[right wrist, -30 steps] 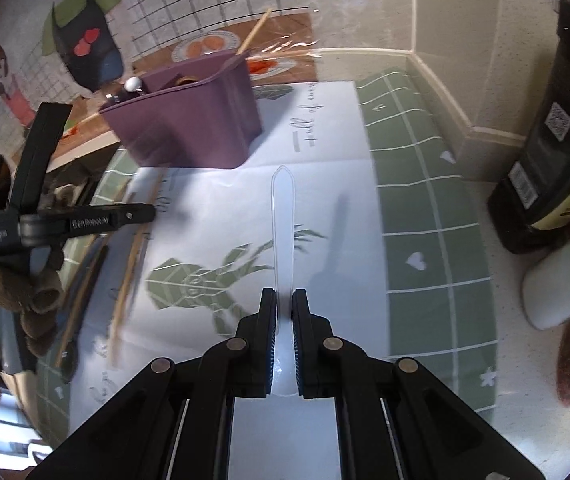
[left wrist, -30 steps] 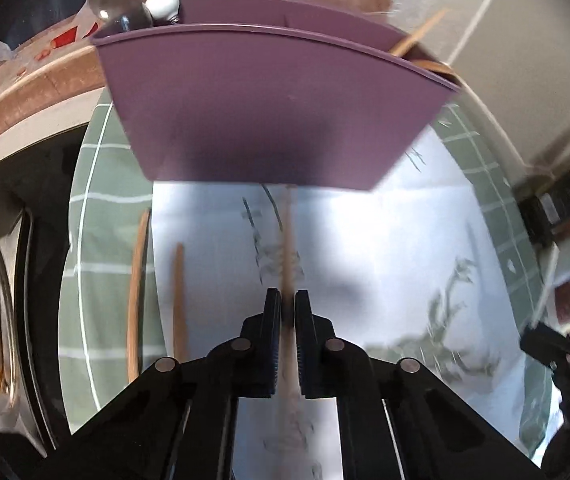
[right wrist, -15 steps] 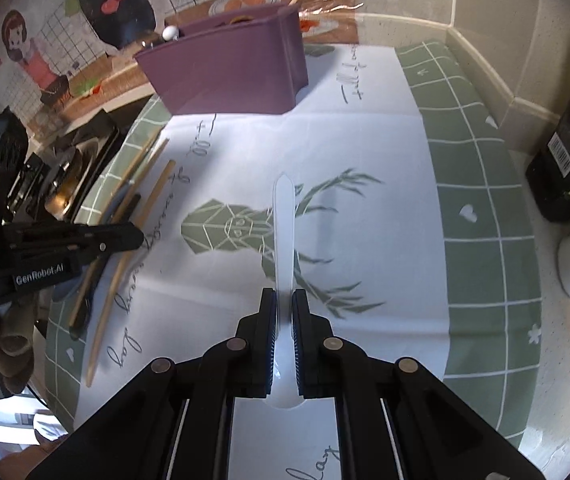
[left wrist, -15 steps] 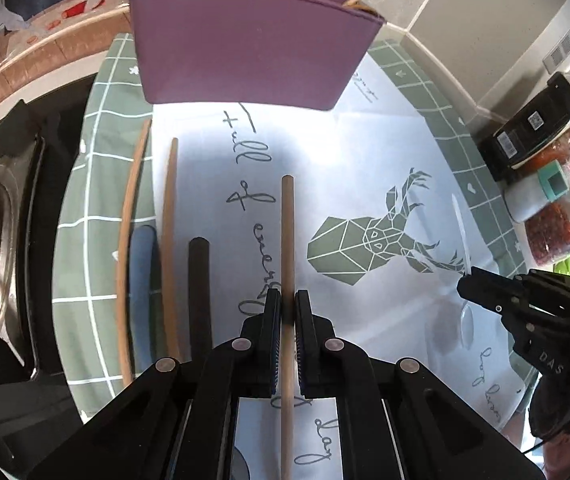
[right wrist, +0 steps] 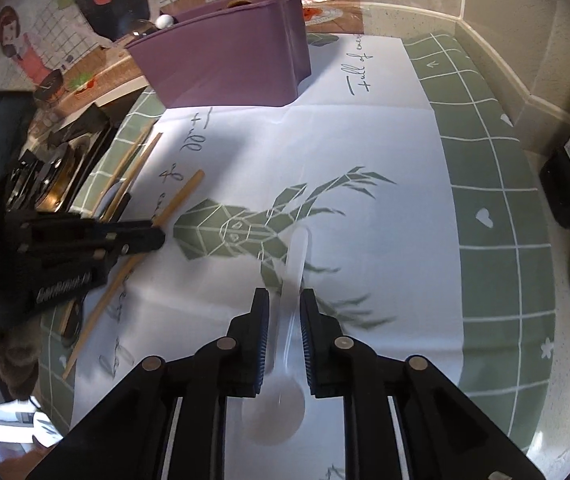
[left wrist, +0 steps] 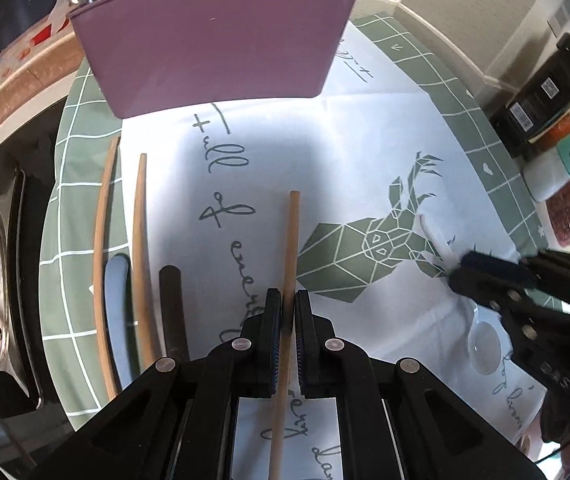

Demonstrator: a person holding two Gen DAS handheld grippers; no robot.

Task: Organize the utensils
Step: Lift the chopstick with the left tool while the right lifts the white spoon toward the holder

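Kitchen bench point(right wrist: 565, 360), speckled stone, covered by a green-bordered white mat with a deer print point(right wrist: 365, 152); stove at left edge of the left wrist view.

Item 1: purple utensil caddy point(left wrist: 221, 40), top centre of the left wrist view, upright on the mat. Spoon bowls show over its left rim, a wooden stick at its right. A second ago it filled the left wrist view; it now sits farther off, so I have drawn both tools back from it and down toward the mat.

Item 2: left hand-held gripper point(left wrist: 288, 312), pads pressed together on a wooden chopstick point(left wrist: 292, 240), pinched as in the two earlier frames. The stick points at the caddy and hangs low over the mat; whether it touches I cannot tell.

Item 3: right hand-held gripper point(right wrist: 285, 312), jaws now spread. Half a second ago they pinched the clear plastic spoon point(right wrist: 291, 280); now it lies between them with a gap at each side, bowl toward the camera, handle over the deer print. I judge it released onto the mat.

Item 4: loose stock at lower left of the left wrist view: two more wooden chopsticks point(left wrist: 139, 260), a pale blue handle point(left wrist: 117, 320), a dark handle point(left wrist: 173, 312), all flat on the mat.

Task status, my judgement: the spoon was set down, not filed in the caddy; both it and the chopstick remain to be sorted.
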